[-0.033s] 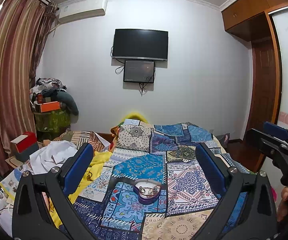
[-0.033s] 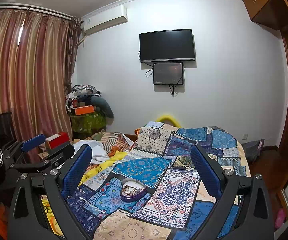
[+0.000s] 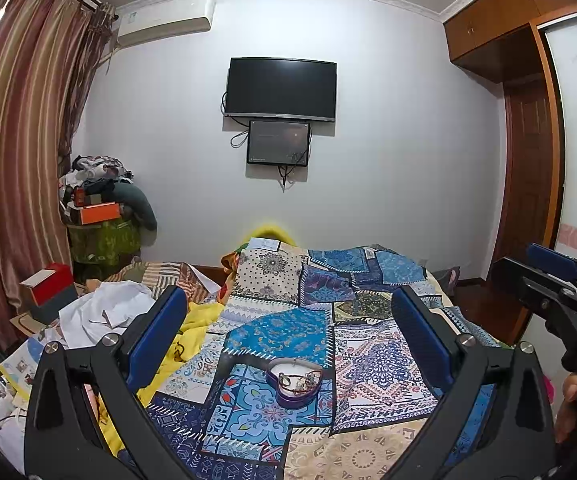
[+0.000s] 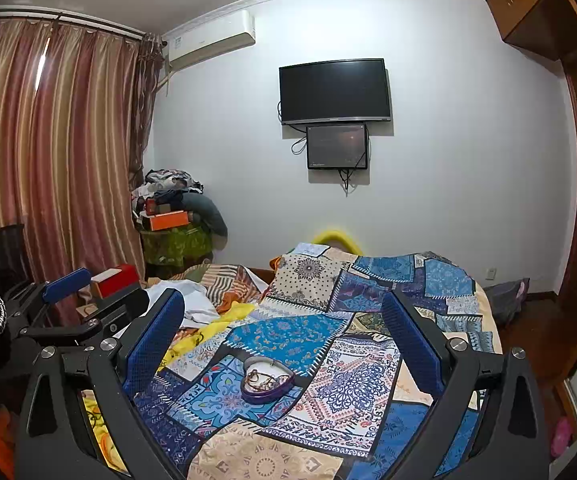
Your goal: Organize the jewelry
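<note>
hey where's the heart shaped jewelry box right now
The heart-shaped jewelry box sits open on the patchwork quilt, low and centre in both wrist views, lying ahead between the spread fingers of each tool, touched by neither.

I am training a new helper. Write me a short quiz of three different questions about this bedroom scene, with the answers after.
1. True or false: the left hand-held gripper is shut on a necklace.
2. What shape is the jewelry box on the patchwork quilt? A) round B) heart C) square
3. Fill in: the box lies open and has tangled ____ inside.

Key
1. False. Both the left and the right hand-held gripper are open and hold nothing.
2. B. The right wrist view shows the heart outline best.
3. Jewelry; single pieces are too small to tell apart.
</note>
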A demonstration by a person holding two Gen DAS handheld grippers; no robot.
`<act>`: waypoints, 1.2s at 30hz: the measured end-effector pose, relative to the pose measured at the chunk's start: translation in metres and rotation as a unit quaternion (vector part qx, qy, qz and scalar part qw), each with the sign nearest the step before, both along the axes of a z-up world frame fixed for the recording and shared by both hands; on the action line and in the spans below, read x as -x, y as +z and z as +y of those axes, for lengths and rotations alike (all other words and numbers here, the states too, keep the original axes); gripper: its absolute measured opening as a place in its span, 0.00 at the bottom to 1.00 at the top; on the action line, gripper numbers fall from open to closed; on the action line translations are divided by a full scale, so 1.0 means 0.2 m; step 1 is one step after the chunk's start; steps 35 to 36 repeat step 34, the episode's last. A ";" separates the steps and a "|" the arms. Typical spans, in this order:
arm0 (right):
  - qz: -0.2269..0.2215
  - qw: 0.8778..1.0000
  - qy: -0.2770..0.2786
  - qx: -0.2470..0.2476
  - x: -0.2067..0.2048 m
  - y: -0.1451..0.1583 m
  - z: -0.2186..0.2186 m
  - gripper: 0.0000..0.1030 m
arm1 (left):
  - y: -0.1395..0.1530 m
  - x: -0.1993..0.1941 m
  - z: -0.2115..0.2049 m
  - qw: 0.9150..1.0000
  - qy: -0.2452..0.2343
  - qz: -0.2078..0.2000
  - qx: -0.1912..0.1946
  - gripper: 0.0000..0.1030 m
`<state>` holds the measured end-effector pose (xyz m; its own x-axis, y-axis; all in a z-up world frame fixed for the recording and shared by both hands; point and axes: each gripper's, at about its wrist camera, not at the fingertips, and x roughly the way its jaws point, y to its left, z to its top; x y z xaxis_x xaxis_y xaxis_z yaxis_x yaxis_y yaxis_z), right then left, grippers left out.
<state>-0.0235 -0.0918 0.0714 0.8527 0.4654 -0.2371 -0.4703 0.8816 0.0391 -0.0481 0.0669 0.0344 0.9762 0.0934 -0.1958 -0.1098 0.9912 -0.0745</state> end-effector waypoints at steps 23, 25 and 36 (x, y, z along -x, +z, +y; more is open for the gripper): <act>0.006 1.000 -0.002 0.003 -0.02 -0.01 -0.02 0.95 | -0.01 -0.02 0.01 1.000 -0.011 0.006 0.015 1.00; 0.007 1.000 -0.002 0.004 -0.02 -0.01 -0.02 0.95 | -0.01 -0.02 0.02 1.000 -0.011 0.007 0.017 1.00; 0.014 1.000 -0.003 0.008 -0.04 -0.03 -0.01 0.95 | -0.03 -0.04 0.03 1.000 -0.014 0.015 0.018 1.00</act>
